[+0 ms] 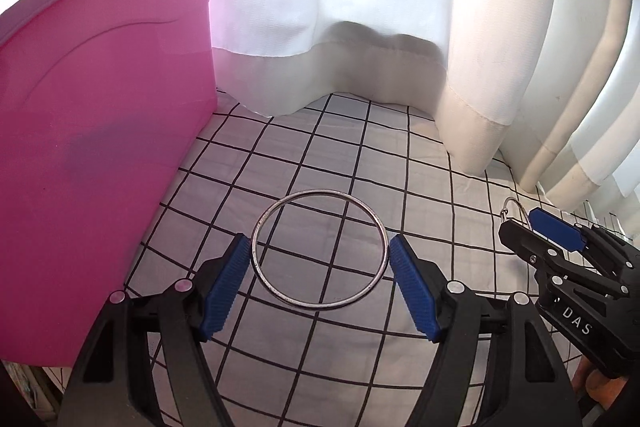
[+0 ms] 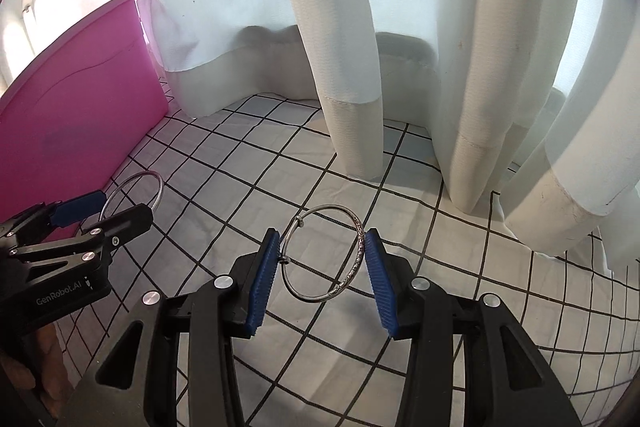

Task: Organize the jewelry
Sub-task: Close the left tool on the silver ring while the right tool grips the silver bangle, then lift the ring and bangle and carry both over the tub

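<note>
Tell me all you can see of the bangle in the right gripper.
The smaller bangle is a thin silver-coloured metal hoop with a textured stretch on its right side and small joints or a clasp on its left. It is clamped across its width between the blue ribbed pads of the right gripper, apparently above the checked cloth.

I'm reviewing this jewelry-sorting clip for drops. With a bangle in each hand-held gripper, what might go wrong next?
1. The large plain bangle is pinched only at its thin rim by the left hand-held gripper; it may pivot or slip out.
2. The smaller bangle in the right hand-held gripper looks tilted, so it could twist free.
3. The pink box stands close; the large bangle could knock it.
</note>
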Motion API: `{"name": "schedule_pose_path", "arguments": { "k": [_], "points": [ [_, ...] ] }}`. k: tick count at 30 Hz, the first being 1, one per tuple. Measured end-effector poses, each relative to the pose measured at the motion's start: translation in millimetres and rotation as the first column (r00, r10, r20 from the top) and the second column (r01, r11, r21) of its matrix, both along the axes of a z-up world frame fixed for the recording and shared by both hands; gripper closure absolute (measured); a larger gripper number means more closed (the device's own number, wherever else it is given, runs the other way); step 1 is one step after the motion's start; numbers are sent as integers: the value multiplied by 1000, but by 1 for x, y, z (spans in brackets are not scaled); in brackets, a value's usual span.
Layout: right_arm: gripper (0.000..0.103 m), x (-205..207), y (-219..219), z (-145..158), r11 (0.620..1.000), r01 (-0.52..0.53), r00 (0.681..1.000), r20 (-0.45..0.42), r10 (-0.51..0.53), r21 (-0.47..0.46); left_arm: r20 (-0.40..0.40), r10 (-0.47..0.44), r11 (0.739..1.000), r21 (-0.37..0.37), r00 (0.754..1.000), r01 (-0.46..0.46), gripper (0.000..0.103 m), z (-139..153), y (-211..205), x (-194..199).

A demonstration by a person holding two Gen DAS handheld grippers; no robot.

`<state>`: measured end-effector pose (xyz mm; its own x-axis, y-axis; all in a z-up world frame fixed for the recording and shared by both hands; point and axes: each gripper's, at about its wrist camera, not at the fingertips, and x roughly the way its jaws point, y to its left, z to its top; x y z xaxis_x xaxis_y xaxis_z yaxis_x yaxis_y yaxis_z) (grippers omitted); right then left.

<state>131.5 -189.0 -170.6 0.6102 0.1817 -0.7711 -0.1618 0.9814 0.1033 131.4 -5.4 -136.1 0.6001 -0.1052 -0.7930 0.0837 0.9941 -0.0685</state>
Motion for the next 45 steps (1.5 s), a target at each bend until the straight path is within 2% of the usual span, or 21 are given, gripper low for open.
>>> {"name": "schedule_pose_path", "arguments": {
  "k": [12, 17, 24, 31, 34, 39, 45],
  "points": [
    [60, -51, -21, 67, 998, -60, 994, 89, 58, 18, 51, 9, 999, -36, 999, -7, 34, 66, -14, -56],
    [60, -71, -25, 99, 994, -97, 985, 146, 90, 39, 107, 34, 999, -43, 994, -30, 34, 100, -14, -83],
    [60, -74, -9, 132, 985, -160, 969, 199, 145, 63, 192, 82, 996, -61, 978, -71, 34, 146, 2, -98],
    [60, -60, 40, 169, 966, -252, 936, 270, 226, 62, 260, 158, 987, -75, 953, -143, 34, 180, 50, -94],
    [60, -48, 66, 183, 954, -285, 926, 283, 249, 91, 275, 184, 983, -70, 944, -171, 34, 191, 78, -89],
    [60, -23, 116, 201, 929, -342, 914, 279, 294, 140, 273, 242, 970, -60, 931, -234, 34, 200, 134, -80],
    [60, 3, 172, 205, 914, -381, 905, 257, 338, 139, 249, 299, 954, -52, 921, -296, 34, 201, 191, -61]
  ]
}}
